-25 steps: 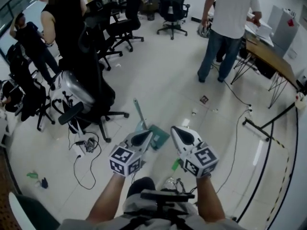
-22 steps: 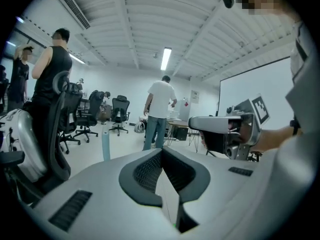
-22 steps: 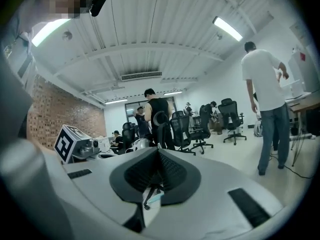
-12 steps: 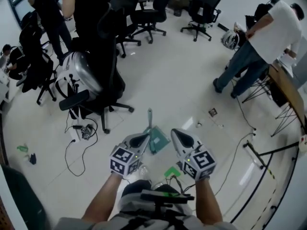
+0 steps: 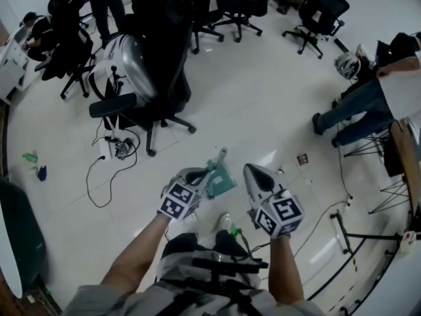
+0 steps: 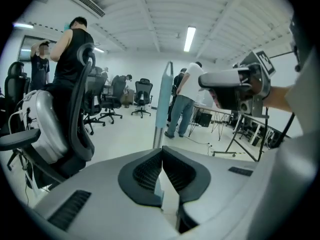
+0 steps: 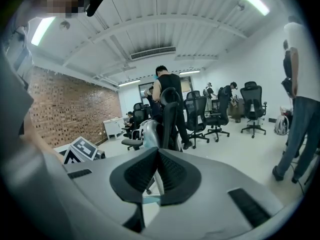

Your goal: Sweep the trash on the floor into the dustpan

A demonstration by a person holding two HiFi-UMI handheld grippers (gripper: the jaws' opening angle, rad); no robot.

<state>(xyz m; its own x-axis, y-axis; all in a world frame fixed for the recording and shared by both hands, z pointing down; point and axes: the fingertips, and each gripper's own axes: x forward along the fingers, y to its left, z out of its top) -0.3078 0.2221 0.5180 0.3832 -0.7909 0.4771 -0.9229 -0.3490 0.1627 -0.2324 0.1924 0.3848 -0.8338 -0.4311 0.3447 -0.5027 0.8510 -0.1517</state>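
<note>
**Dustpan Stands Between Two Clenched Claws, Nearer the Left**

Head view: The teal dustpan (image 5: pixel 222 180) sits on the pale floor (image 5: pixel 256 104) between the two claws, its long handle (image 5: pixel 222 157) standing upright. The left claw (image 5: pixel 197 174), clenched, has its tips right at the foot of the handle; whether they touch it cannot be told. The right claw (image 5: pixel 252 171), also clenched, hangs just beside the pan on the other side, slightly further off. A dark scrap (image 5: pixel 302 158) and a pale bit (image 5: pixel 281 172) of trash lie on the floor to the right, beyond the right claw and apart from the pan.

Left gripper view: The jaws are pressed together with nothing plainly pinched. The handle (image 6: pixel 163 91) rises dead ahead, straight up from behind the tips, and a pale-blue strip (image 6: pixel 159 188) shows in the gap lower down. The right claw (image 6: pixel 232 86) shows at the right.

Right gripper view: The jaws are shut and empty. A teal sliver (image 7: pixel 150 200) below them is probably the pan's edge, and the left claw's marker cube (image 7: pixel 82 151) shows at the left.

The left hand looks the nearer one to take the pan. Its claw would have to open around the upright handle. The trash lies to the right of the pan's present spot. No broom shows in any view.
</note>
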